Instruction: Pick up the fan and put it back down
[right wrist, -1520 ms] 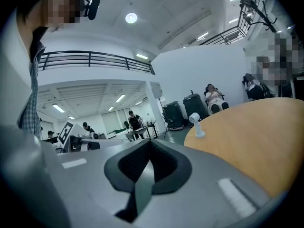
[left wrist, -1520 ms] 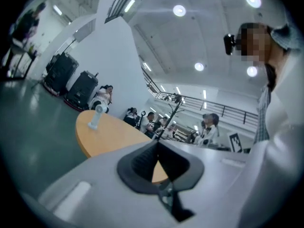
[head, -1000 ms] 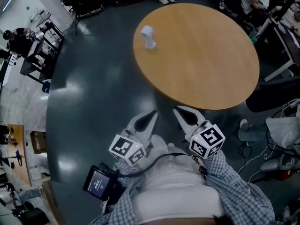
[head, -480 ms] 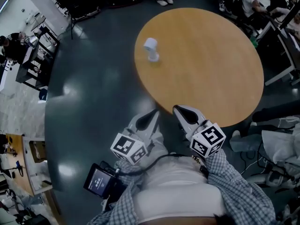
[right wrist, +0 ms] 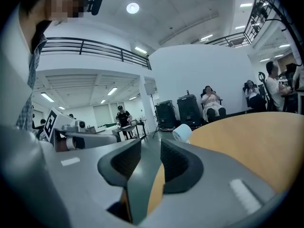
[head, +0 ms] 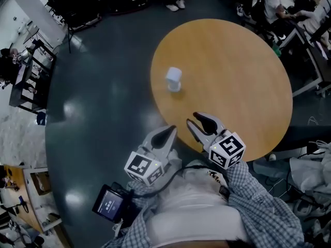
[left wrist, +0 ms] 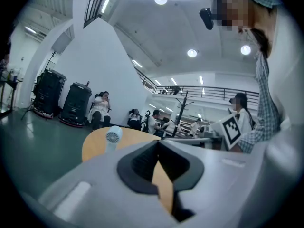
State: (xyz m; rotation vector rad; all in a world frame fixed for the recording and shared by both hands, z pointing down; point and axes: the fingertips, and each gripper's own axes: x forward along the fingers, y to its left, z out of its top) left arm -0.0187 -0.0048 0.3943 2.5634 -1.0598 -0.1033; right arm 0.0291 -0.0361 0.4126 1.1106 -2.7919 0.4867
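Note:
The small white fan [head: 174, 79] stands upright on the left part of the round wooden table [head: 238, 61]. It shows ahead of the jaws in the left gripper view [left wrist: 113, 137] and the right gripper view [right wrist: 182, 132]. My left gripper [head: 169, 132] hovers just off the table's near edge; its pads [left wrist: 142, 163] meet at the tips and nothing is in them. My right gripper [head: 197, 121] reaches over the near edge of the table. Its jaws are opening, with a clear gap [right wrist: 150, 146] and nothing between them. Both grippers are well short of the fan.
Dark floor [head: 103, 107] surrounds the table. Black equipment cases [left wrist: 73, 103] and seated people line the far wall. Desks and chairs [head: 305, 45] crowd the right side. A small screen device [head: 107, 203] hangs at the person's waist.
Both grippers have moved forward to the table's near edge, closer to the fan. The right gripper's jaws have gone from shut to parted.

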